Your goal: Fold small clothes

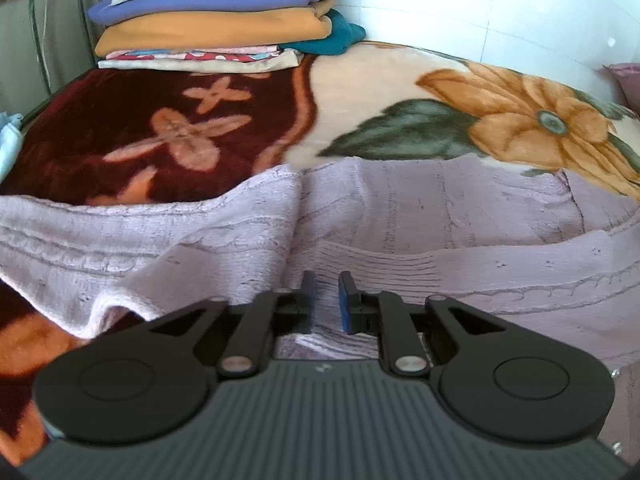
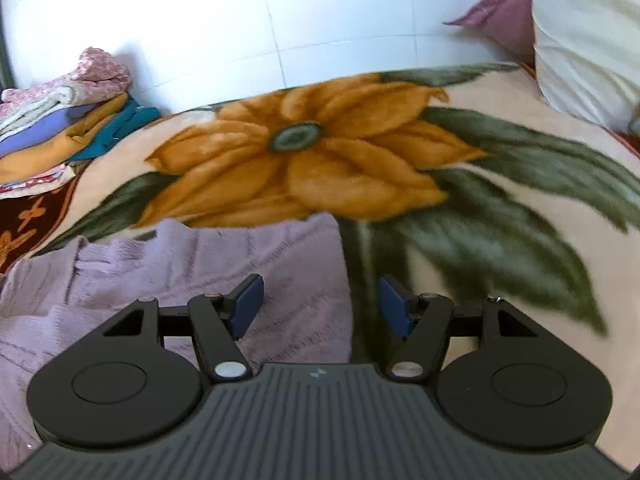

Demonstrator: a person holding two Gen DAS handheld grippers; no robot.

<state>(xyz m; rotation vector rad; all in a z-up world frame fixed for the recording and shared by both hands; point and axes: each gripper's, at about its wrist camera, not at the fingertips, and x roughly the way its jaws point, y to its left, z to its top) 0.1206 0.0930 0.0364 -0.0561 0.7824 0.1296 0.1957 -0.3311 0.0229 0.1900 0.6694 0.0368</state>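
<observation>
A lilac knitted garment lies spread on a flowered blanket, with one flap folded over on its left side. My left gripper hovers low over the garment's ribbed part; its blue pads stand a narrow gap apart and no cloth is pinched between them. In the right wrist view the same garment fills the lower left. My right gripper stands wide open over the garment's right edge, one pad above the knit, the other above the blanket, and holds nothing.
A stack of folded clothes sits at the far left end of the bed against a white tiled wall. A cream pillow and a purple cushion lie at the far right. A light blue cloth shows at the left edge.
</observation>
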